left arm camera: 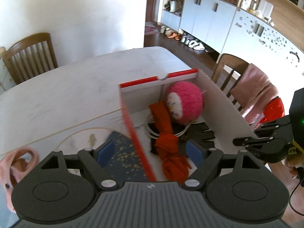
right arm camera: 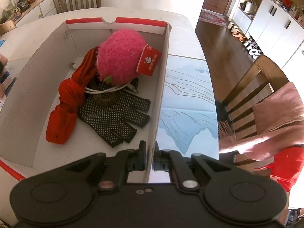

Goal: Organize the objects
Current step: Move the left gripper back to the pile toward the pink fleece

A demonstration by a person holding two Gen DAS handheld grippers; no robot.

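White desk edge: right gripper jaws clamp red-trimmed white cardboard box wall; left gripper jaws wide, empty.

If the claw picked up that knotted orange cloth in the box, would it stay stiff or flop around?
Probably flop. The orange cloth is soft fabric, creased and bunched around its knot, so the loose ends would likely dangle. It looks light for its size. It might drag the white cable lying against it.

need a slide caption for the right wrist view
Right tool shut on the box wall; inside lie a pink plush toy, knotted orange cloth, dotted black gloves and a white cable.
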